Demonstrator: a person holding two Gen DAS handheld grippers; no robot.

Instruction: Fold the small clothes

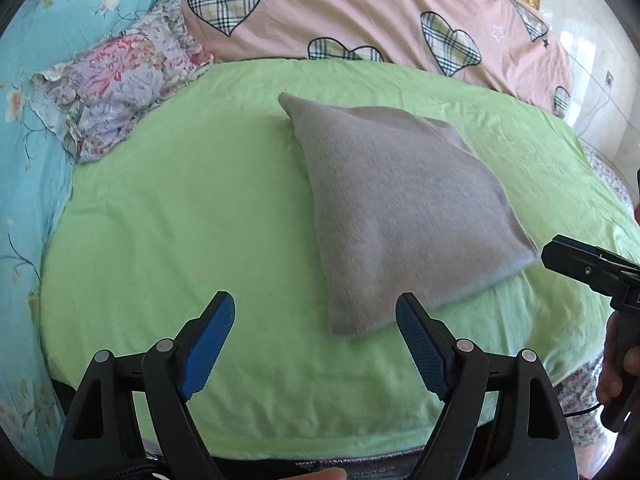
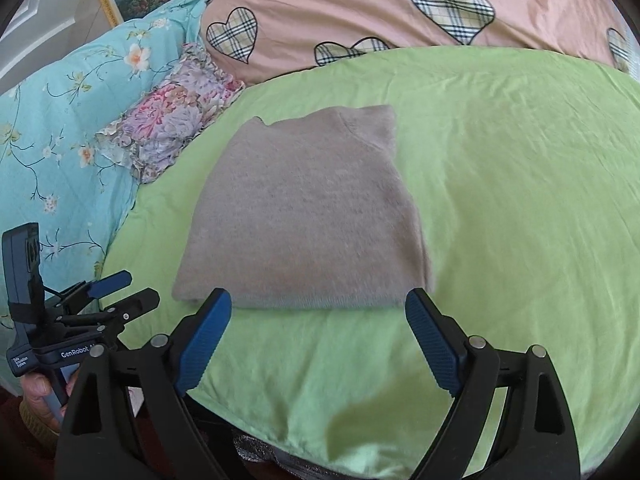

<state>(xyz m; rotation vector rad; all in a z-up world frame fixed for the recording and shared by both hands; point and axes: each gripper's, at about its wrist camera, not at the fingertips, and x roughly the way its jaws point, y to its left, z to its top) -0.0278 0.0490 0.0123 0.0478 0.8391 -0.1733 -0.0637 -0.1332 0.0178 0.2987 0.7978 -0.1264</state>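
Two handheld grippers angle downward over a bed. The left gripper (image 1: 316, 312) has its blue-padded jaws spread wide with nothing between them, hovering just off the near corner of one folded grey sweater (image 1: 404, 216). The right gripper (image 2: 318, 308) is likewise wide open and empty, poised at the sweater's near edge. The sweater lies flat on one green sheet (image 2: 520, 184). Behind sit one floral cushion (image 2: 172, 120), one pink heart-print quilt (image 2: 360, 4) and one turquoise flowered quilt (image 2: 60, 120).

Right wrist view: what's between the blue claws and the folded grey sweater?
Only bare green sheet. In the right wrist view, the right gripper hangs open just short of the grey sweater, nothing between its pads.
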